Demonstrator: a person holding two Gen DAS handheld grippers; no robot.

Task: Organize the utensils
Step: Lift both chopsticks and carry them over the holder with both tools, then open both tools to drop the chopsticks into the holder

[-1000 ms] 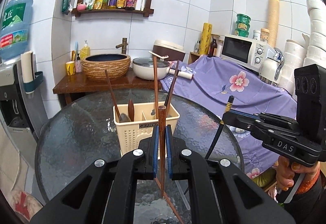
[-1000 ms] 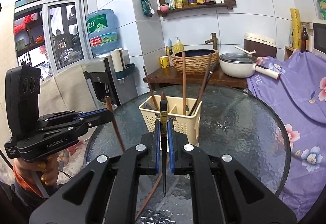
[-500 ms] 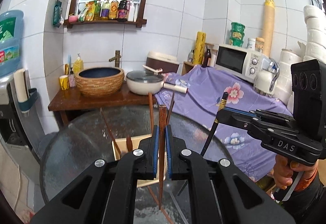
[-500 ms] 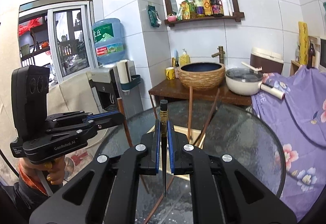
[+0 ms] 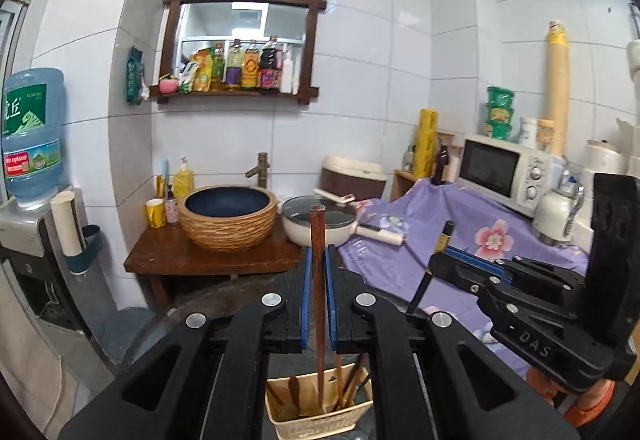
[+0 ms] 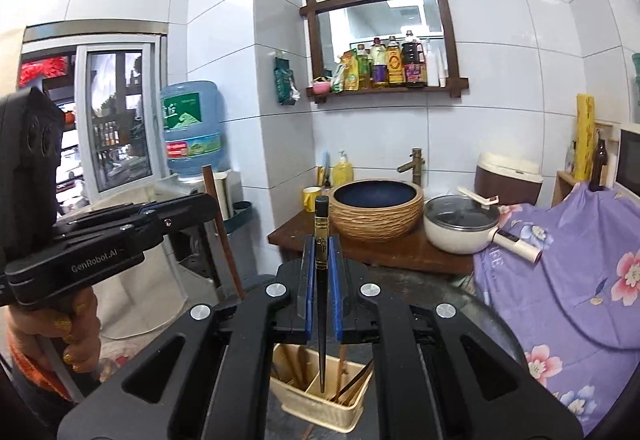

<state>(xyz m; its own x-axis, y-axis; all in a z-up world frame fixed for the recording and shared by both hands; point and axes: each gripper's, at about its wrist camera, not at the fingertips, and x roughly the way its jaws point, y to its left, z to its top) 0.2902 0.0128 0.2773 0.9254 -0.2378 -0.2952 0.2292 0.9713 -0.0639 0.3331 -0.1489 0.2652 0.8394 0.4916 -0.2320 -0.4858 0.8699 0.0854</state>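
I am keeping both fingers clenched, left gripper on the brown chopstick, right gripper on the black chopstick, lowering each tip straight below into the holder.

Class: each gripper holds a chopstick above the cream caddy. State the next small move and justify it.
Probably lower both straight down, then release. The left gripper clamps the brown chopstick and the right gripper the black chopstick, upright, tips over the utensil caddy.

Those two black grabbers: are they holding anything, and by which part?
Yes. The left gripper pinches a brown wooden chopstick on its upper part, near the blunt top end. The right gripper pinches a black chopstick likewise.
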